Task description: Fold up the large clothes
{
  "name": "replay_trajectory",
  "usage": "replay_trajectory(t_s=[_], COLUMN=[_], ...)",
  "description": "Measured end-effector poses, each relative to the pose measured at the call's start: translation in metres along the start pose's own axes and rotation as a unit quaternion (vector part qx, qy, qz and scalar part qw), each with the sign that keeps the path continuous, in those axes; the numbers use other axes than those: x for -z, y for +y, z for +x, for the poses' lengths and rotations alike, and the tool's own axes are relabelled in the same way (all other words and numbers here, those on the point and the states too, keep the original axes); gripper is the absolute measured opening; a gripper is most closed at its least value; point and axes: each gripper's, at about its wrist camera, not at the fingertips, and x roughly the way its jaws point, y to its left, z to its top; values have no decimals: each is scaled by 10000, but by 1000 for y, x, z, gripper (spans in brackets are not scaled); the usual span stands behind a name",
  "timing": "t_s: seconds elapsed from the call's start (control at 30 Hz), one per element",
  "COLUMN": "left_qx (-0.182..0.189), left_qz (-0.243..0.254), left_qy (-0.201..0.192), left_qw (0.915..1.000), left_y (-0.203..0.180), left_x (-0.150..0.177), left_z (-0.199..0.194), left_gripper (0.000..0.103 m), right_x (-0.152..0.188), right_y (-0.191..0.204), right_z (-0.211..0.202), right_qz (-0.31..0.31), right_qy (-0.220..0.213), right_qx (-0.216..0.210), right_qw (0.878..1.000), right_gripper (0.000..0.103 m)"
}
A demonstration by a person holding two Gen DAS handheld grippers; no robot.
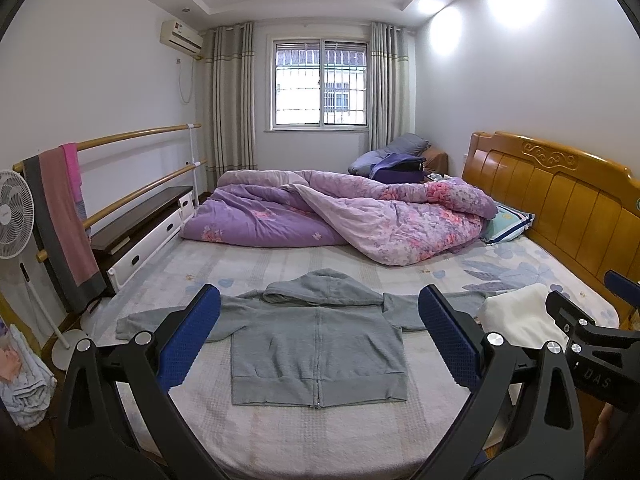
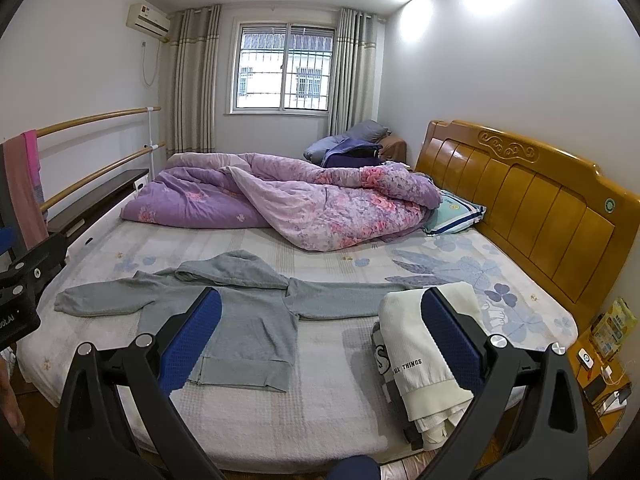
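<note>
A grey zip hoodie (image 1: 316,344) lies flat and face up on the bed (image 1: 280,432), sleeves spread out to both sides and hood at the far end. It also shows in the right wrist view (image 2: 244,320). My left gripper (image 1: 320,340) is open and empty, held above the bed's near edge in front of the hoodie. My right gripper (image 2: 320,336) is open and empty, held above the near edge, to the right of the hoodie. A folded white garment (image 2: 424,356) with printed letters lies on a stack at the right, under my right gripper's right finger.
A crumpled purple floral quilt (image 1: 340,216) covers the far half of the bed. A wooden headboard (image 1: 560,204) runs along the right. A fan (image 1: 16,220) and a rail with towels (image 1: 68,216) stand at the left. A nightstand (image 2: 600,376) stands at the right.
</note>
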Motion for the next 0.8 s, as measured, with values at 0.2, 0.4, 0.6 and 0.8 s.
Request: replay_trajectory(t_s=[0.2, 0.4, 0.6, 0.8], left_qx=[3, -5, -13, -26], left_qz=[2, -1, 10, 3], left_qy=[-12, -6, -10, -12], left_qw=[10000, 10000, 10000, 10000], left_y=[0, -1, -2, -2], left_x=[0, 0, 0, 0], left_z=[0, 0, -1, -4], left_gripper=[98, 98, 98, 98], right_x=[-2, -1, -1, -2], right_y=[1, 2, 2, 7], right_z=[-1, 0, -2, -3], right_qz=[1, -4, -2, -13], right_qy=[6, 18, 21, 45], right_qx=[-30, -47, -64, -92], right_qw=[10000, 10000, 10000, 9999], right_gripper=[96, 96, 96, 96])
